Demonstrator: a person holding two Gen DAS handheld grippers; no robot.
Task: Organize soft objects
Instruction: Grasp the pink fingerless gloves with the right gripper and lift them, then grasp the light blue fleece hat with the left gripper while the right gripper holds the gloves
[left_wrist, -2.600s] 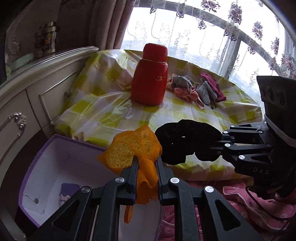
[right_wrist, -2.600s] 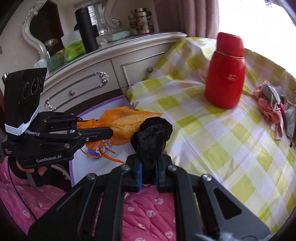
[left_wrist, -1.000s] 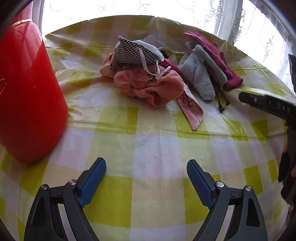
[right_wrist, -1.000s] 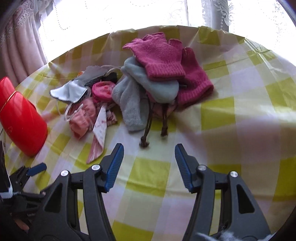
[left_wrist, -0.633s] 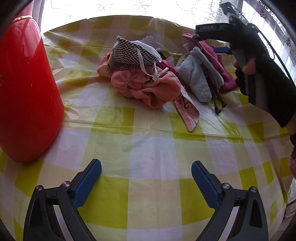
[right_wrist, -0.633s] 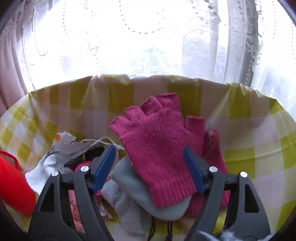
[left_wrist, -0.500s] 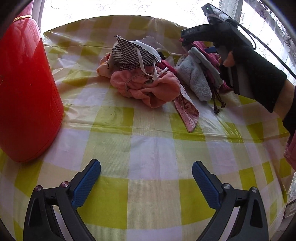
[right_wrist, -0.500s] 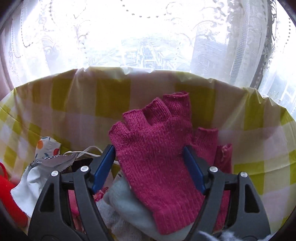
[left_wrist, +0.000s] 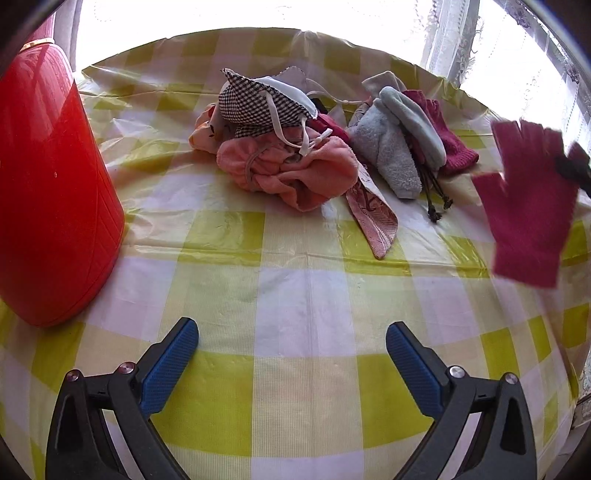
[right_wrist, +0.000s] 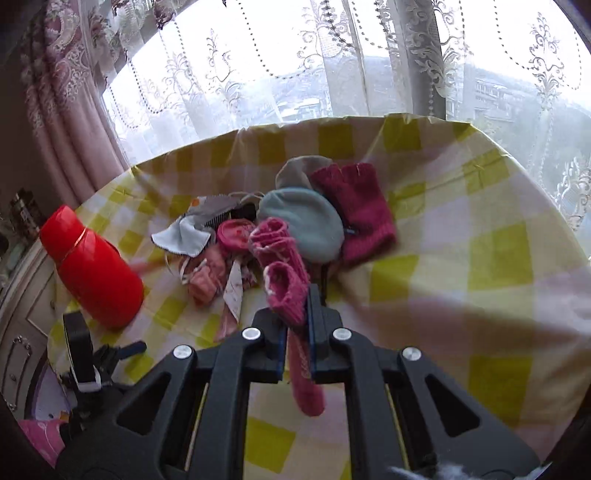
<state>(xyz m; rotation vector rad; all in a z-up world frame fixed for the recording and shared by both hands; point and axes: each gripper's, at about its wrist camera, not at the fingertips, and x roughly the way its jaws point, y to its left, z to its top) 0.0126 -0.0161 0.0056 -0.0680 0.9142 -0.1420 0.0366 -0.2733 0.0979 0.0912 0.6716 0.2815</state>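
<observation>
A pile of soft things lies on the yellow-checked table: a checked face mask, a pink cloth, a grey fleece mitten and a magenta glove. My right gripper is shut on a second magenta glove and holds it above the table; the glove hangs at the right in the left wrist view. My left gripper is open and empty, low over the table in front of the pile.
A tall red flask stands on the table to the left of the pile; it also shows in the right wrist view. A lace curtain and window stand behind the table. A white dresser is at the left.
My right gripper has shut on the top magenta glove and pulled it up and back off the pile. My left gripper has stayed open and nearly still.
</observation>
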